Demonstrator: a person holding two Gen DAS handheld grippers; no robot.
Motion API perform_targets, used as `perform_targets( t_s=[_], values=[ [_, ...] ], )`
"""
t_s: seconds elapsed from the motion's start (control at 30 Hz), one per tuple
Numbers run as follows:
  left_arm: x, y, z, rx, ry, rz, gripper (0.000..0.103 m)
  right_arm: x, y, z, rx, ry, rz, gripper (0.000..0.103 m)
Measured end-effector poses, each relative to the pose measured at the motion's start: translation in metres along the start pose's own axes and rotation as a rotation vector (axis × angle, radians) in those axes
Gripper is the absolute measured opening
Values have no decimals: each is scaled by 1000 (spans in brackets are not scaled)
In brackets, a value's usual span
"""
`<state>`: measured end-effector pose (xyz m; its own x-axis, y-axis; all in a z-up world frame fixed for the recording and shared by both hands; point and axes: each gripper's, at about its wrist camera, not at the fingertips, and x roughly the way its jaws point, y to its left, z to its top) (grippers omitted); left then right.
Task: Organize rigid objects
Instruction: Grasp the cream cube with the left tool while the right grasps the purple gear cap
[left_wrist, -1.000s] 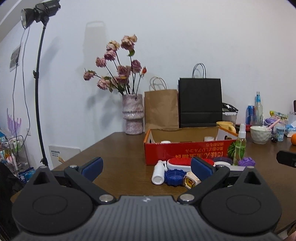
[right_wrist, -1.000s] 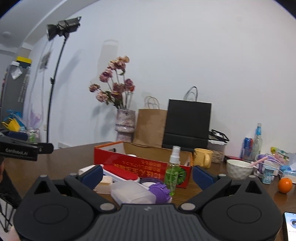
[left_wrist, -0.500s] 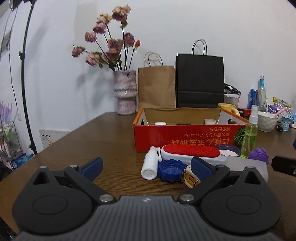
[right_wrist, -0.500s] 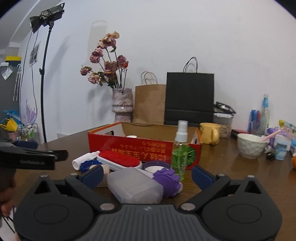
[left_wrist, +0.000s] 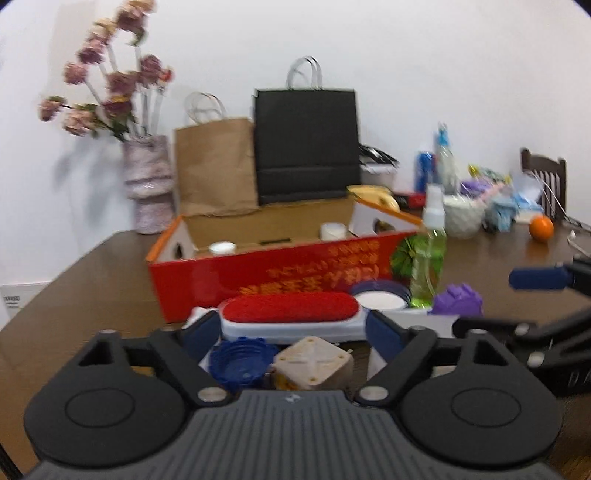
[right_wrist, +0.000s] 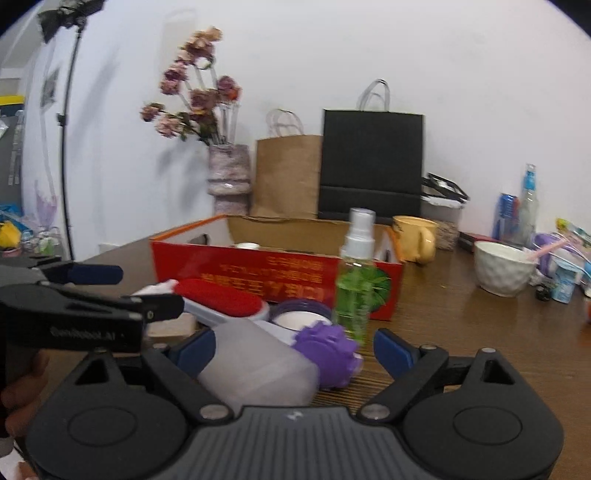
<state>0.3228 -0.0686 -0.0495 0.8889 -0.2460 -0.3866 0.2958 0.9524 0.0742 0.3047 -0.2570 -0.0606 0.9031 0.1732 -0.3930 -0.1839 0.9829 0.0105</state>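
The left gripper (left_wrist: 291, 330) has just been closing its jaws, yet they stand apart with nothing clamped; a blue ridged cap (left_wrist: 240, 360) and a beige cube (left_wrist: 314, 363) lie between its blue pads (left_wrist: 199, 328) on the table (left_wrist: 92, 280), no pad pressing on either. The right gripper (right_wrist: 291, 347) has likewise been narrowing but is wide and holds nothing; a frosted plastic case (right_wrist: 255, 363) and a purple knobbly toy (right_wrist: 328, 350) sit between its fingers, untouched as far as can be seen. All of these lie in front of the red cardboard box (left_wrist: 273, 273). Just before the box's front wall rests a red-topped brush (left_wrist: 290, 312), with a round white-filled tin (left_wrist: 380, 297) beside it and a green spray bottle (right_wrist: 354, 291) upright at the box's right corner. Behind the box stand a brown paper bag (left_wrist: 214, 162), a black paper bag (left_wrist: 306, 140) and a vase of dried flowers (left_wrist: 149, 184).
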Motion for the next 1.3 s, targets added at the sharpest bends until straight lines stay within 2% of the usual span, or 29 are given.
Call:
perform_targets(
  t_s=[0.07, 0.1, 0.2, 0.3, 0.4, 0.43, 0.47, 0.53, 0.6, 0.63, 0.7, 0.83, 0.93, 1.13, 1.23, 1.3],
  values=[
    [8, 0, 0, -6, 40, -51, 74, 3, -9, 2, 38, 7, -10, 92],
    [9, -1, 0, -5, 43, -52, 70, 4, -13, 3, 57, 8, -14, 92],
    [1, -7, -2, 27, 49, -94, 66, 13, -22, 7, 117, 11, 0, 92],
    [-5, -14, -5, 35, 63, -143, 65, 27, -25, 8, 163, 41, 23, 85],
    [-9, -21, -6, 40, 72, -134, 67, 37, -21, 6, 147, 76, 14, 73],
    [-10, -23, -6, 49, 64, -126, 68, 39, -23, 6, 161, 77, 30, 67],
    [-12, -24, -6, 55, 49, -111, 70, 39, -25, 6, 178, 80, 47, 54],
    [-13, -25, -5, 73, 30, -77, 78, 39, -28, 6, 190, 92, 56, 40],
    [-7, -26, -3, 91, 49, -40, 86, 36, -33, 5, 197, 94, 77, 39],
    [-5, -26, -2, 92, 57, -30, 87, 35, -37, 4, 207, 94, 84, 39],
    [-3, -26, 0, 89, 59, -38, 87, 32, -43, 2, 222, 93, 96, 38],
    [1, -21, 3, 89, 67, -51, 89, 26, -54, -1, 263, 96, 129, 30],
    [2, -12, 1, 67, 93, -61, 97, 21, -58, -4, 265, 93, 140, 26],
    [6, -12, -2, 76, 135, -79, 98, 13, -58, -8, 246, 91, 147, 18],
    [3, -29, -5, 106, 151, -102, 91, 5, -52, -8, 192, 83, 138, 14],
    [0, -41, -9, 138, 146, -81, 89, 1, -49, -9, 159, 91, 145, 10]
  ],
)
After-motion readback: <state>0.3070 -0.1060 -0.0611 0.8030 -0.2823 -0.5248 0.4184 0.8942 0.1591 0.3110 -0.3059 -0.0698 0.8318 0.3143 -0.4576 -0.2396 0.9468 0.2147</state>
